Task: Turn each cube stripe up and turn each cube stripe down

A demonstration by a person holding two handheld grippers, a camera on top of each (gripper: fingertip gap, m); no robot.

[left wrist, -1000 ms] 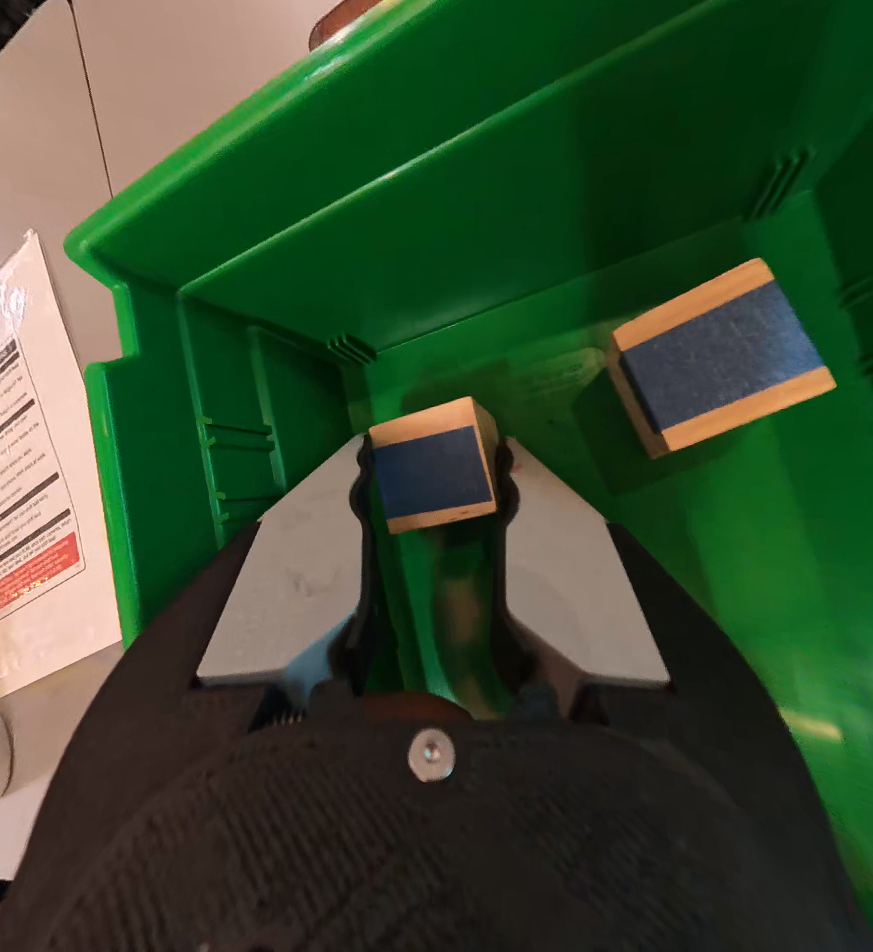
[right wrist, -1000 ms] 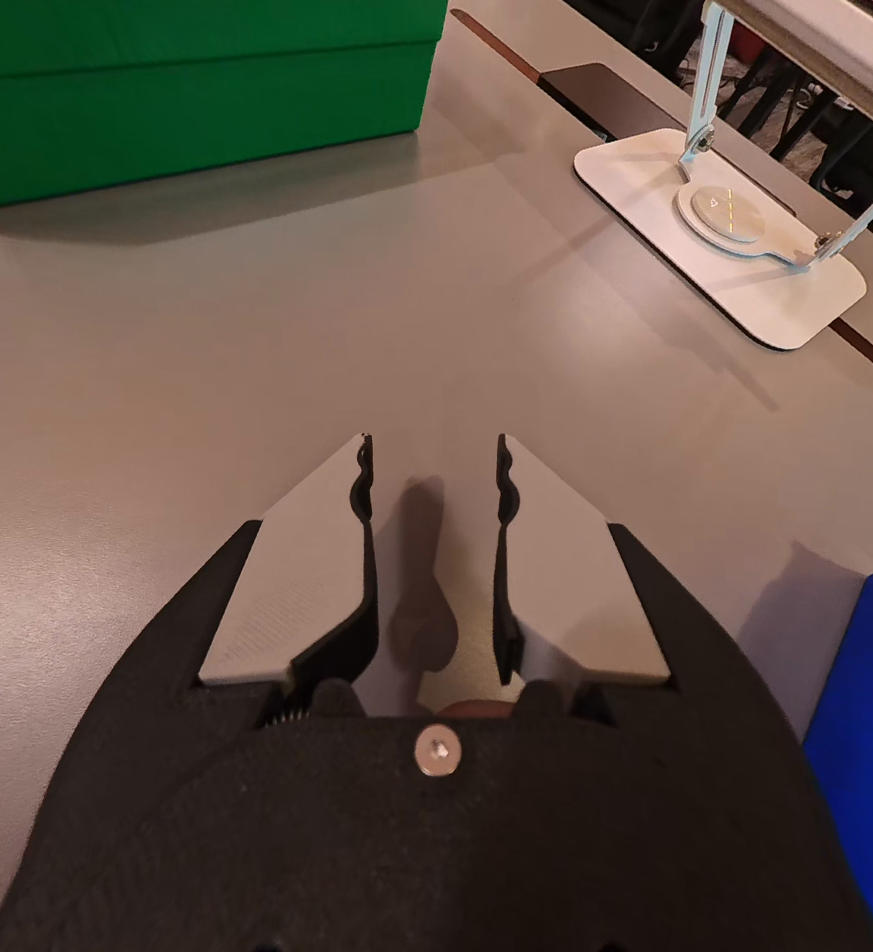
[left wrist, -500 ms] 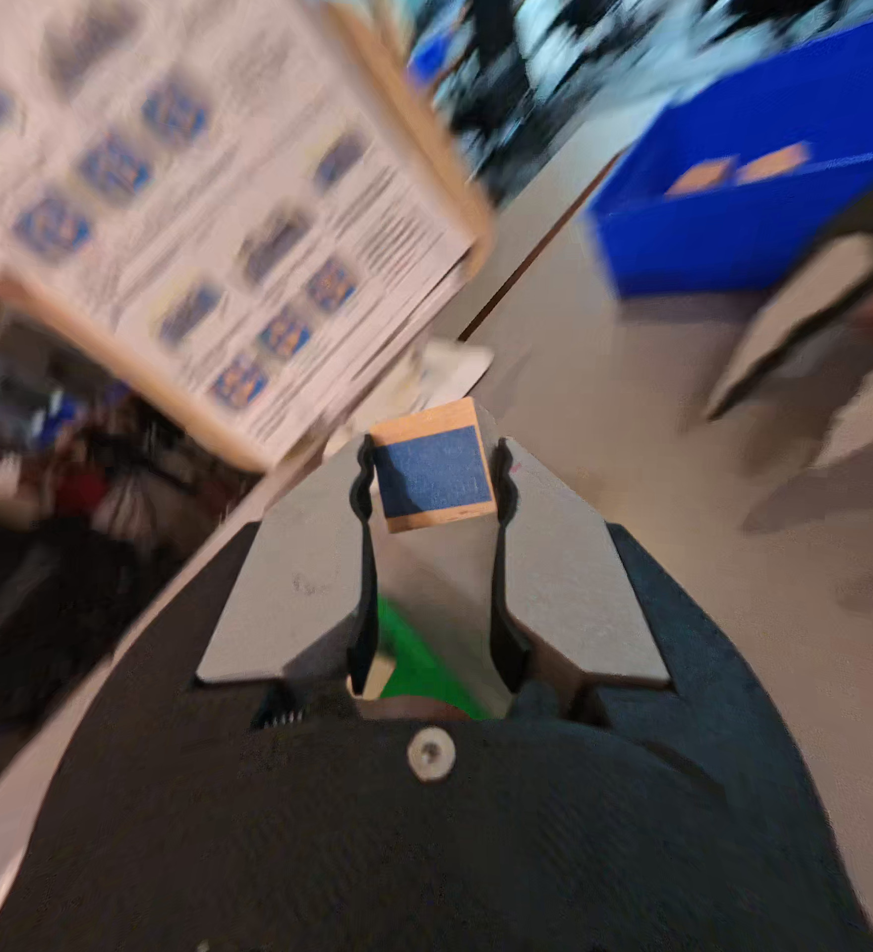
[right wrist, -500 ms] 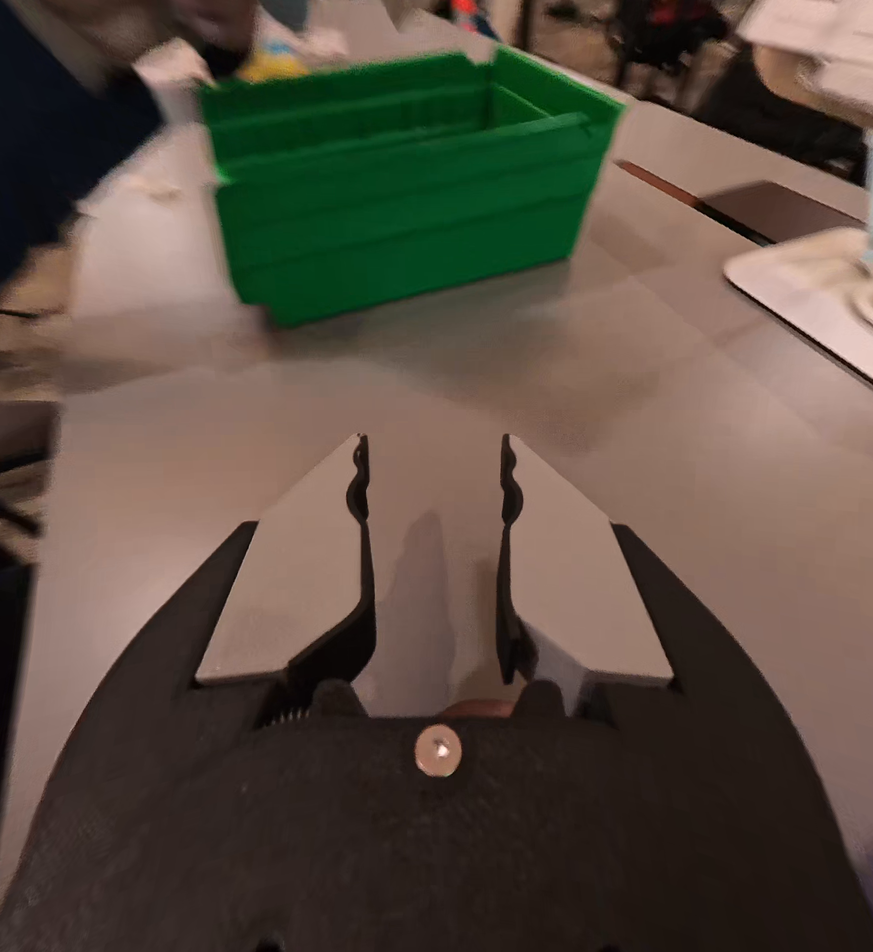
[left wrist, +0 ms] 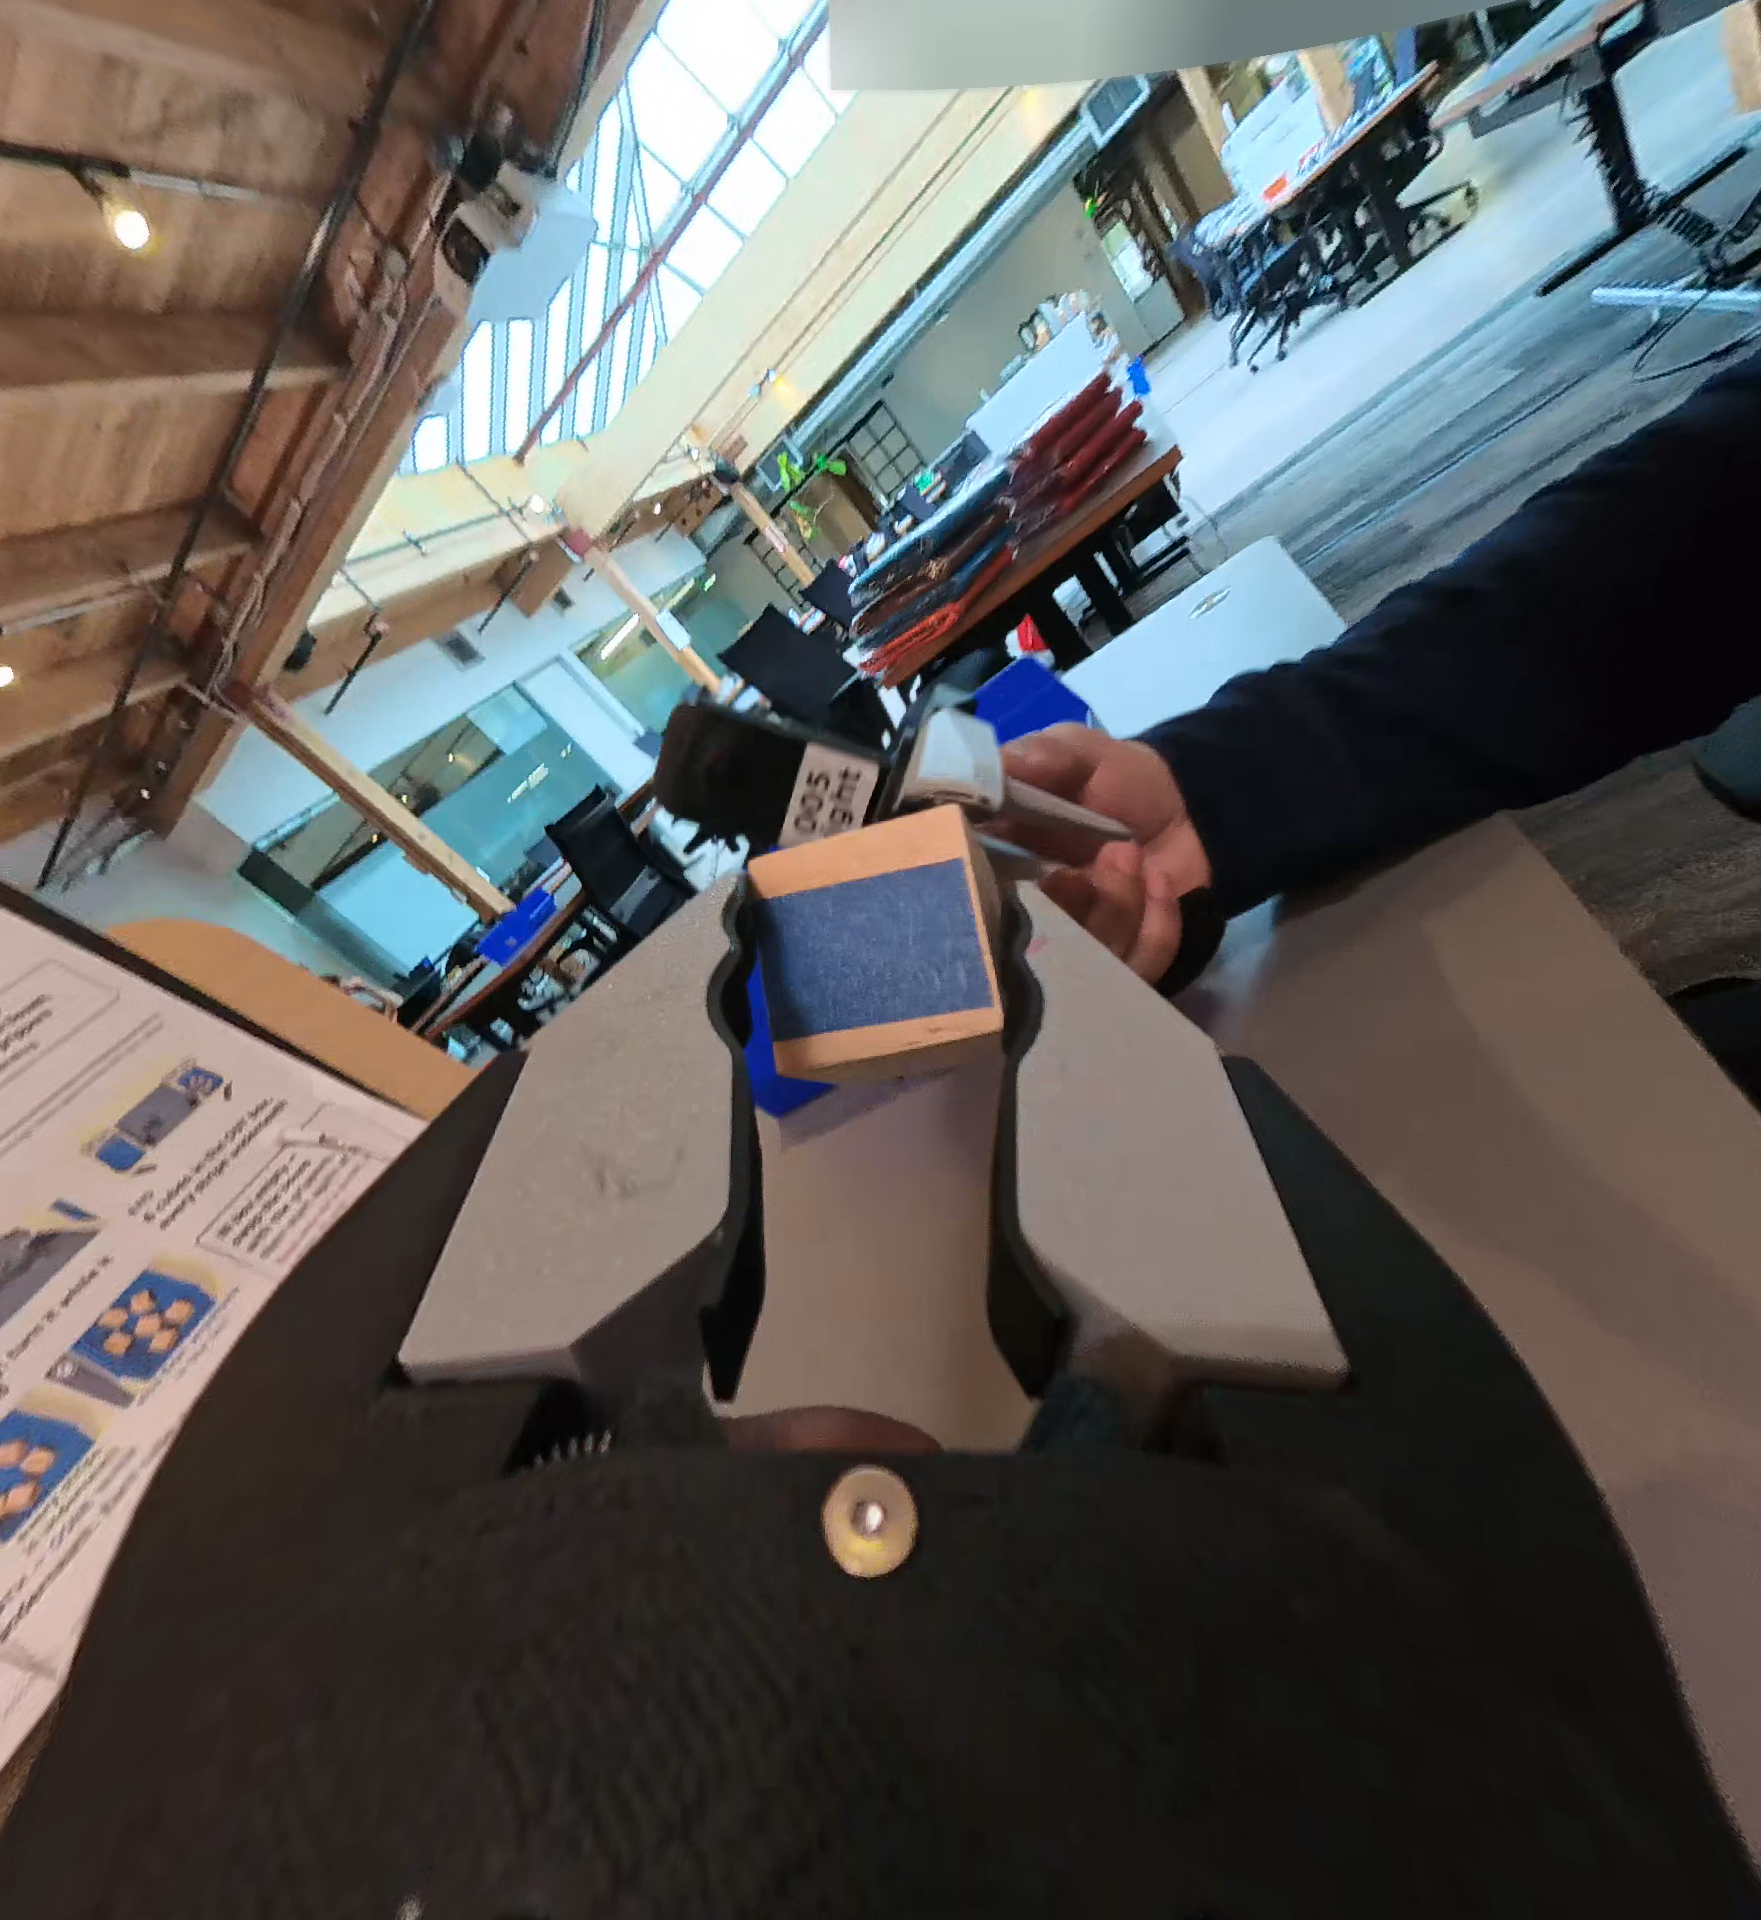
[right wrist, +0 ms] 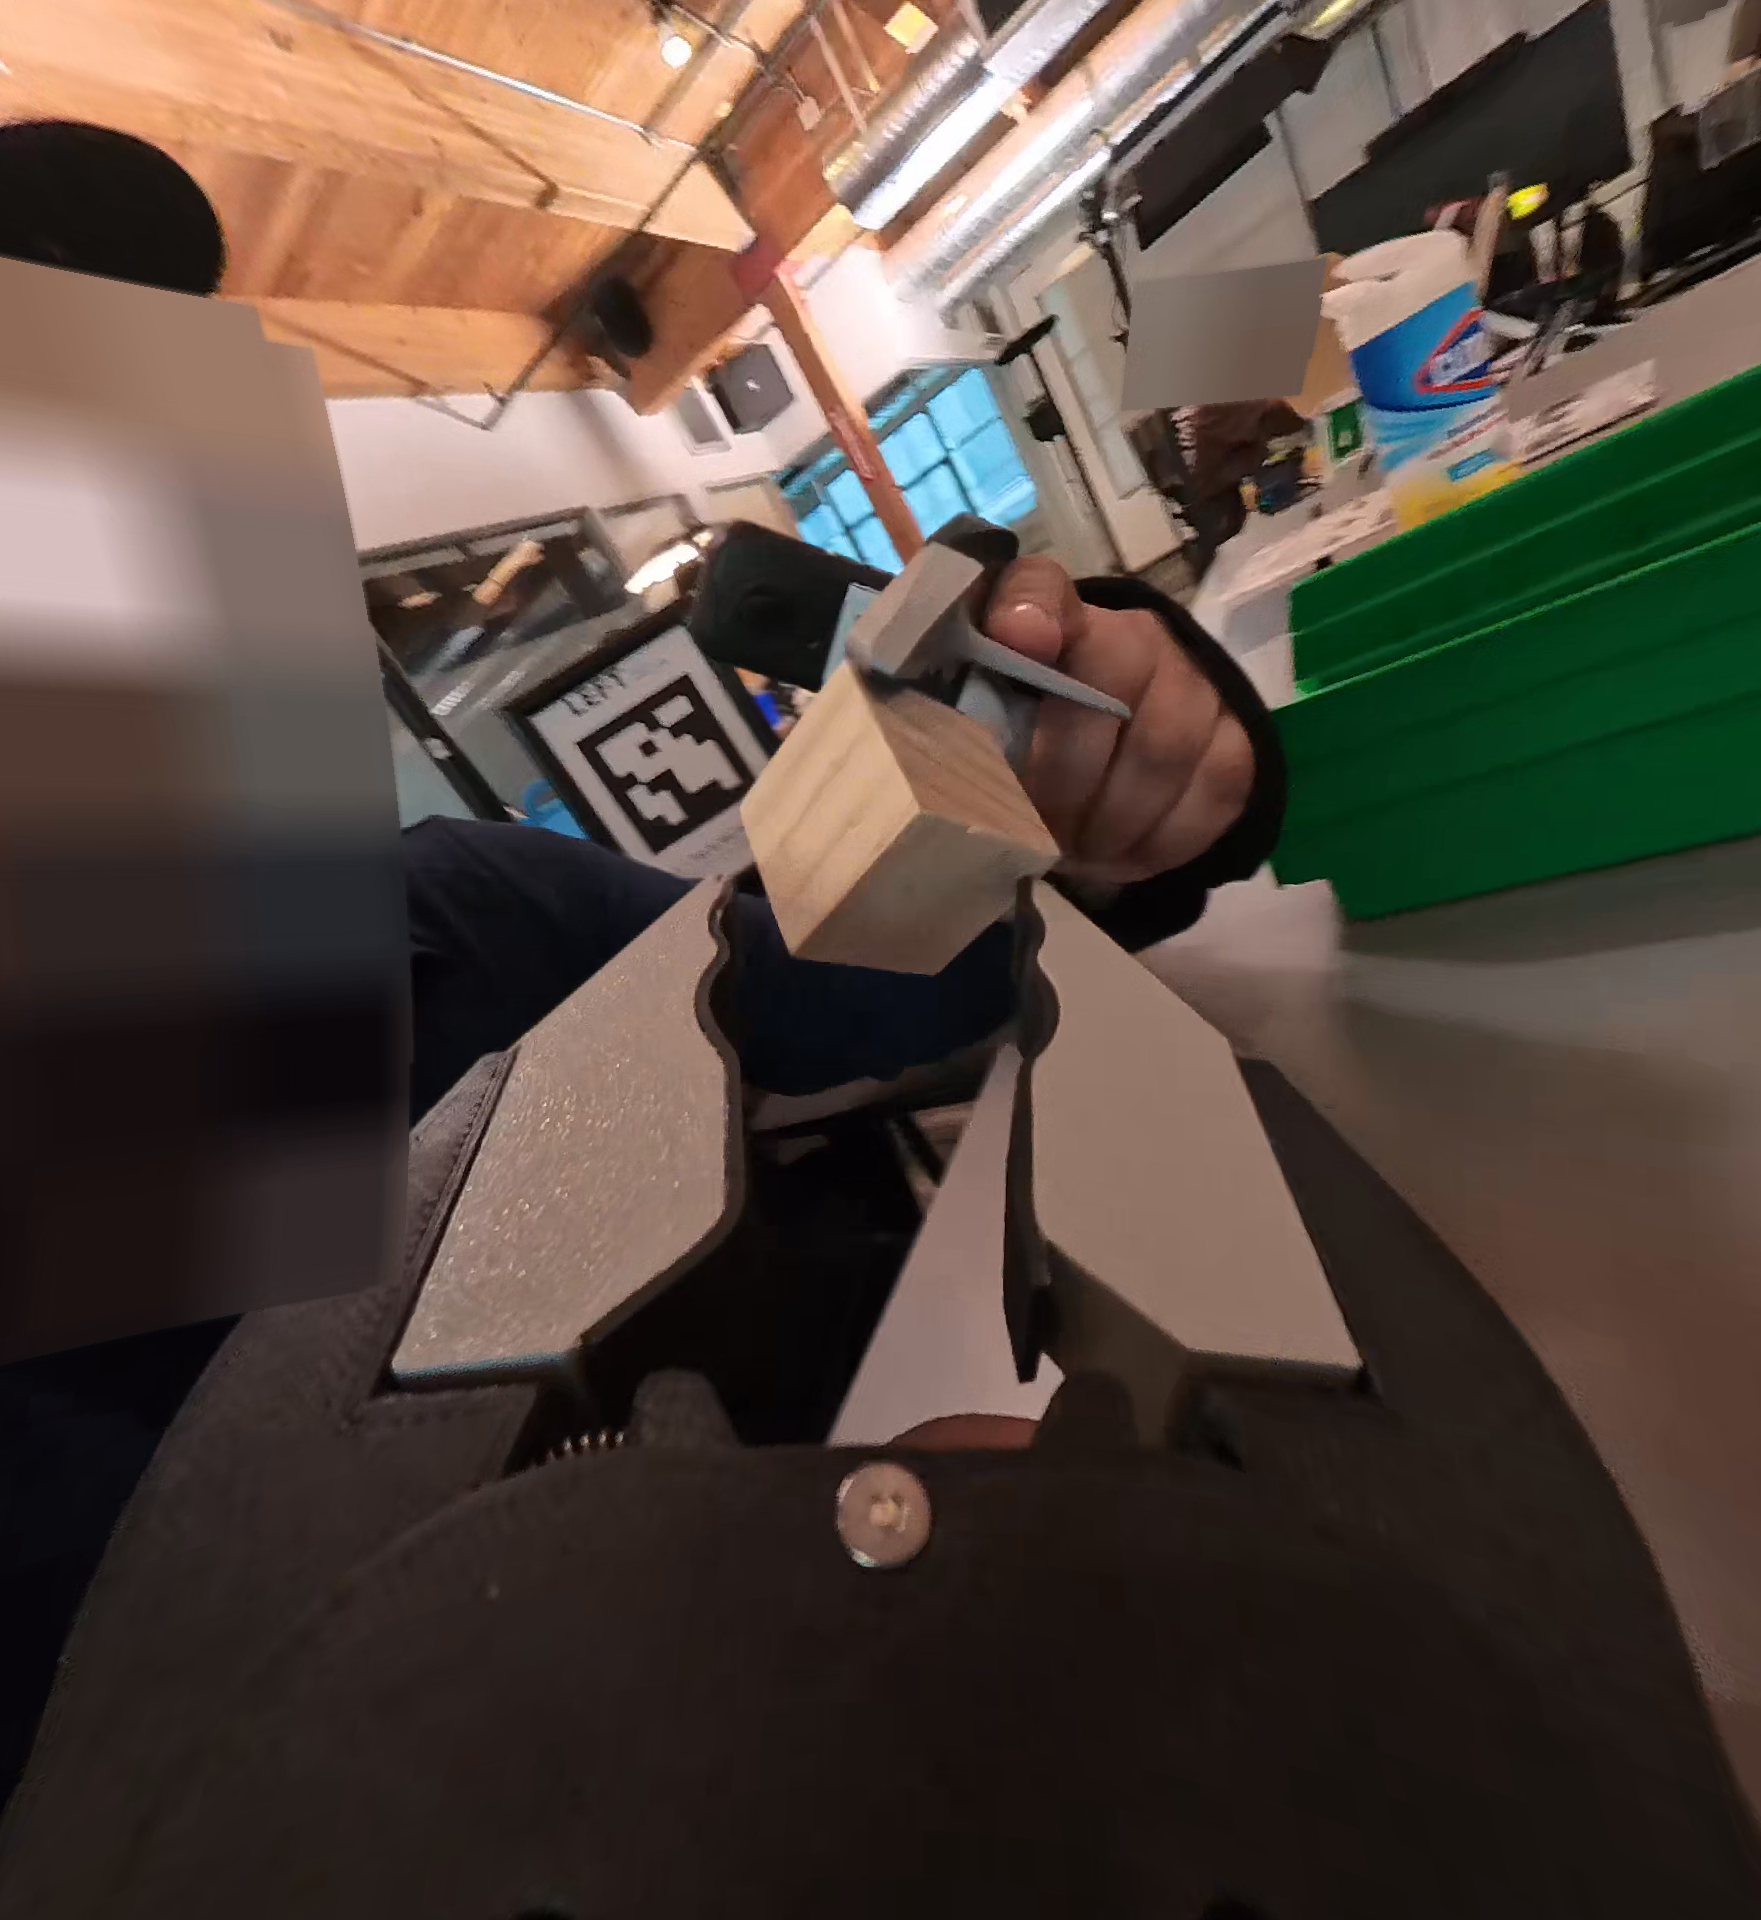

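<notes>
My left gripper [left wrist: 871,961] is shut on a wooden cube [left wrist: 876,956] and holds it in the air above the grey table [left wrist: 1427,1091]. The cube's blue stripe faces the left wrist camera. My right gripper [right wrist: 876,925] is open and points at the same cube [right wrist: 886,831], which shows only plain wood faces in that view. The cube's lower corner sits level with the right fingertips, between them; I cannot tell if they touch it. In the left wrist view the right gripper [left wrist: 943,774], held by a hand [left wrist: 1115,831], is just behind the cube.
A green bin [right wrist: 1582,675] stands on the table to the right in the right wrist view. A blue bin [left wrist: 782,1086] shows partly behind the cube. A printed instruction sheet [left wrist: 76,1299] stands at the left. A dark sleeve [left wrist: 1530,644] reaches in from the right.
The left gripper lifted the cube out of the green bin and swung it up toward the right gripper. The right gripper rose from the table to face the cube, still open.
</notes>
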